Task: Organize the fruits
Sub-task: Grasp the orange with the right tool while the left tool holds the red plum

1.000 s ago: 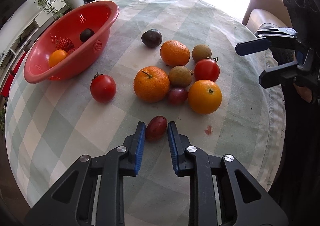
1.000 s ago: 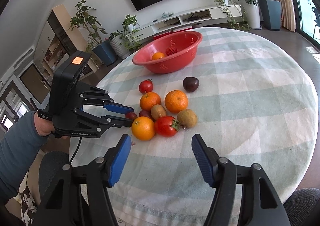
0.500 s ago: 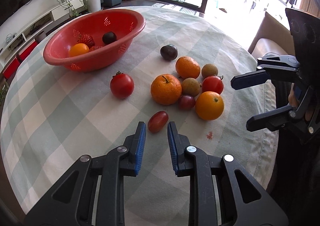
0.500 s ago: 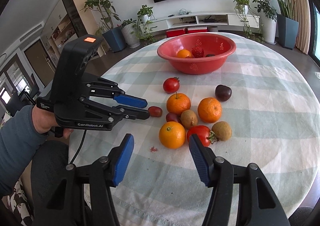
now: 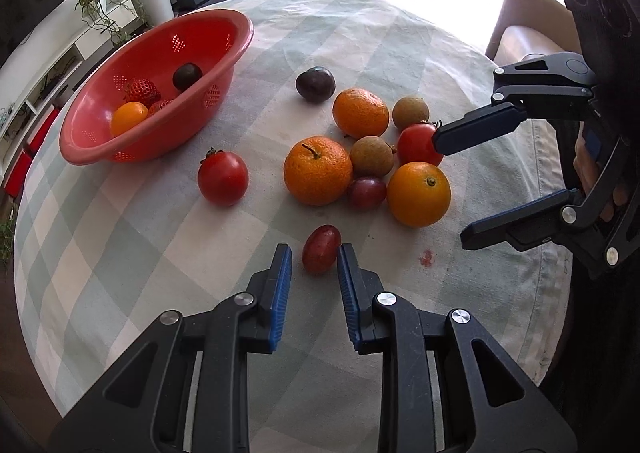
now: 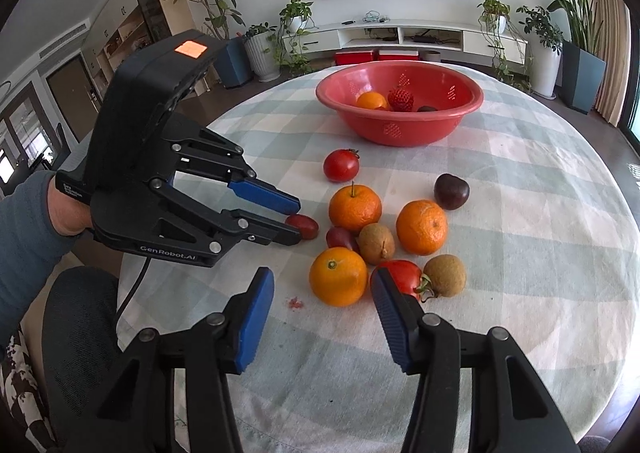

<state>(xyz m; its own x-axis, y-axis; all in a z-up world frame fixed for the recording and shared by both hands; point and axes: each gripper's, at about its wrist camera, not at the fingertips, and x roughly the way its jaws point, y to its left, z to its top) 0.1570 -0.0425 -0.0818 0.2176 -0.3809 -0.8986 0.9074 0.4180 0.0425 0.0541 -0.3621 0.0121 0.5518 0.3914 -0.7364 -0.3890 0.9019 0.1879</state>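
My left gripper [image 5: 314,253] is open, its tips either side of a small oblong red fruit [image 5: 321,248] lying on the checked tablecloth; it also shows in the right wrist view [image 6: 303,225]. My right gripper [image 6: 322,291] is open and empty, just short of a smooth orange [image 6: 338,275] and a red tomato [image 6: 404,276]. Beyond lie two more oranges [image 5: 317,170], brown round fruits [image 5: 372,155], a dark red grape [image 5: 366,193], a dark plum [image 5: 315,84] and a lone tomato [image 5: 223,178]. The red colander bowl [image 5: 96,141] holds an orange, strawberries and a dark fruit.
The round table's edge [image 6: 540,409] runs close below both grippers. A small red stain [image 5: 427,257] marks the cloth. A chair [image 5: 516,41] stands by the table's far side, with plants and a TV shelf [image 6: 420,37] beyond.
My left gripper has come forward around the small red fruit again after pulling back. My right gripper has shifted left and closer to the fruit cluster, its opening slightly narrower.
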